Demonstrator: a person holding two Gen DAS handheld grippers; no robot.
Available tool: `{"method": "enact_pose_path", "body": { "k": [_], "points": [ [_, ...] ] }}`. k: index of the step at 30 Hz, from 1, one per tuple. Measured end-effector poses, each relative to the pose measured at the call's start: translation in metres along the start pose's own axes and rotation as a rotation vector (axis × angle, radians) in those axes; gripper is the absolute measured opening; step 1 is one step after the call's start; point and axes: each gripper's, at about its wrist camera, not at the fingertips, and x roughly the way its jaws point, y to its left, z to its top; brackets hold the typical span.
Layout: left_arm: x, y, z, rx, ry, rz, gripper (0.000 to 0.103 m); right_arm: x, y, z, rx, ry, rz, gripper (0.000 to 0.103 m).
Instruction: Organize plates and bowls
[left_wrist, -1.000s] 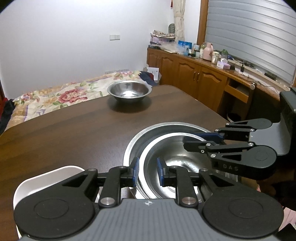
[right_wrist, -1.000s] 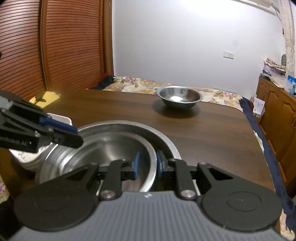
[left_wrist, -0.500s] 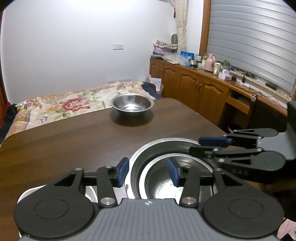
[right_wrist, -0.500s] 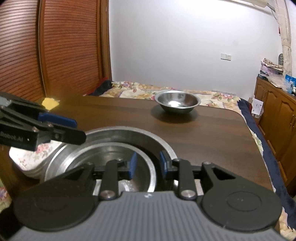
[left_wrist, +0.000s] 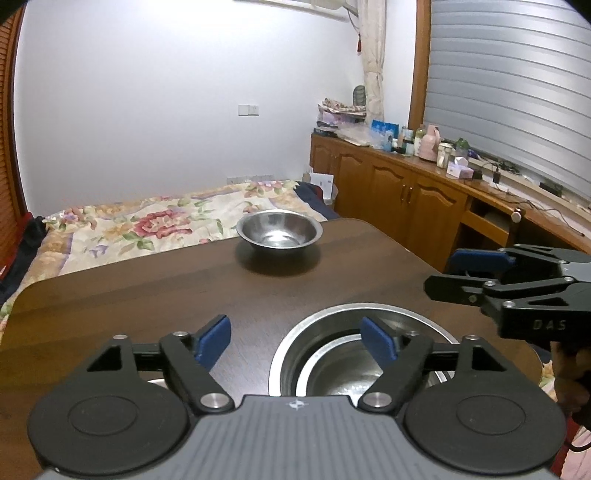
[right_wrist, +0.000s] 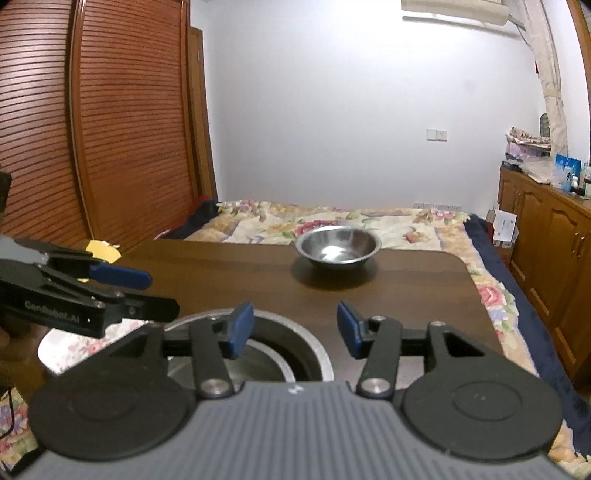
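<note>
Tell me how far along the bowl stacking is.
Done: a smaller steel bowl sits nested inside the large steel bowl near the table edge. In hand: nothing; the left gripper and right gripper are opening, with no bowl pinched between them. Left: the lone steel bowl at the far side, unstacked.

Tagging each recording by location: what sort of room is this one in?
Most likely a bedroom in a home: a bed with a floral quilt sits just beyond the wooden table, louvred wooden wardrobe doors line one wall, and low cabinets cluttered with bottles line another.
</note>
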Motion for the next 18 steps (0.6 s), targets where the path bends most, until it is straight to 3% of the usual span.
{"method": "enact_pose_path", "body": {
  "k": [4,6,8,18],
  "points": [
    [-0.001,0.001,0.002,-0.001,-0.017,0.014,0.092,-0.004,-0.001,0.004,-0.005,-0.024,-0.016,0.067],
    [-0.002,0.003,0.002,-0.006,-0.022,0.018,0.092,-0.004,-0.002,0.006,-0.011,-0.035,-0.031,0.079],
    [-0.003,0.003,0.002,-0.009,-0.024,0.019,0.093,-0.005,-0.002,0.006,-0.014,-0.057,-0.054,0.099],
    [-0.001,0.004,0.011,0.002,-0.033,0.038,0.093,-0.001,-0.008,0.009,-0.004,-0.048,-0.139,0.103]
  ]
}}
